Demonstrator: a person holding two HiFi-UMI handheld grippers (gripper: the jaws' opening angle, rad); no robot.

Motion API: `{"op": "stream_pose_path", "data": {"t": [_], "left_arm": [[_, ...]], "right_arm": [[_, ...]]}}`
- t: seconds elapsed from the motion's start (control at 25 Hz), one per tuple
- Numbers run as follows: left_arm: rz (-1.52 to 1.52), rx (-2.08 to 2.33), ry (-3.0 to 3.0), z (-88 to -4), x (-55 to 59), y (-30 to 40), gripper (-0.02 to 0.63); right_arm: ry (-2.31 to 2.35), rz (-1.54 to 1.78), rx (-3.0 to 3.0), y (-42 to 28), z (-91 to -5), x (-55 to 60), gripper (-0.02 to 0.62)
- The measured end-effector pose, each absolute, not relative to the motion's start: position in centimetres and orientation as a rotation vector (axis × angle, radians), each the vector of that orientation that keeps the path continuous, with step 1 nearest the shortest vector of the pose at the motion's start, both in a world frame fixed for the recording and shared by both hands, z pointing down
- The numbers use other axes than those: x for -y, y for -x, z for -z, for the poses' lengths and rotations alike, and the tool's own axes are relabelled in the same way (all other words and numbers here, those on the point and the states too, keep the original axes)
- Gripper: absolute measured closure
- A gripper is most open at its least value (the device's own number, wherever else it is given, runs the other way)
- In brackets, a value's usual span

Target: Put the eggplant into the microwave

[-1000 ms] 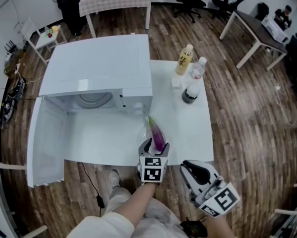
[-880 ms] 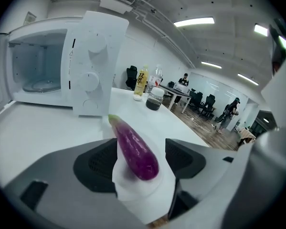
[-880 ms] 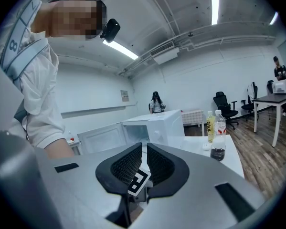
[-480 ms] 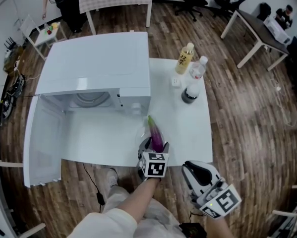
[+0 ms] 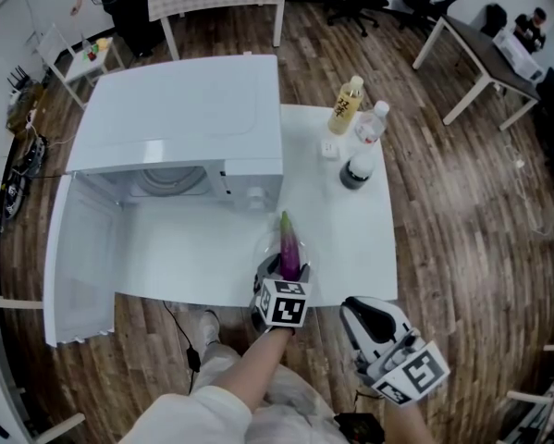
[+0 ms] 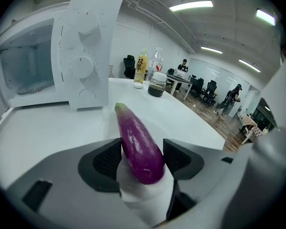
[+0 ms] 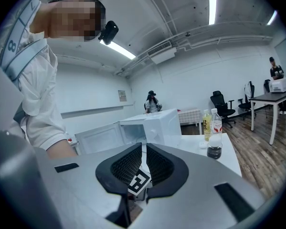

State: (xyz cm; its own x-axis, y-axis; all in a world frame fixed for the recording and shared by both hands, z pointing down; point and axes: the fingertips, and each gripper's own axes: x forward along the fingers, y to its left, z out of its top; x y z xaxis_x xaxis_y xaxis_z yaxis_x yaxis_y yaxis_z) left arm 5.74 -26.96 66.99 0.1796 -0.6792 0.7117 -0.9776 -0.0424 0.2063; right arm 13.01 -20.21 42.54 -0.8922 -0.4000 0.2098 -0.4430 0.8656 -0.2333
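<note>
My left gripper (image 5: 284,268) straddles the eggplant (image 6: 138,147), and its jaws are closing, spread wide by the thick purple end. Both ribbed pads (image 6: 107,160) look to be against its flanks. The eggplant is outside the microwave (image 5: 179,118), on the white table (image 5: 350,239) in front of the oven's control-panel corner. Its green tip points toward the two dials.

The microwave door (image 5: 82,257) is swung fully open, standing out from the side of the oven opposite the dials, and the cavity shows its round turntable.

My right gripper (image 7: 143,151) hangs off the table's near edge, farther from the microwave than the left one. Its jaws are drawn almost together with only a slit between them, and nothing is in it.

Beyond the microwave's dial side stand a yellow drink bottle (image 5: 345,106), a clear water bottle (image 5: 369,126) and a dark-filled jar (image 5: 355,171), grouped close together and well apart from the eggplant.
</note>
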Motion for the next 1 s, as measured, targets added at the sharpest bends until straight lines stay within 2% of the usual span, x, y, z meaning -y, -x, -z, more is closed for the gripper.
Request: {"op": "stream_pose_path", "data": {"t": [0.52, 1.0], "left_arm": [[-0.546, 1.457, -1.971, -64.6, 23.1, -4.7, 0.344], [-0.529, 1.427, -2.009, -61.6, 19.2, 0.0, 0.345]], "right_arm": [[-0.637, -0.411, 2.898, -10.4, -42.0, 19.4, 0.557], [-0.584, -0.422, 2.904, -5.2, -42.1, 17.6, 0.557]]}}
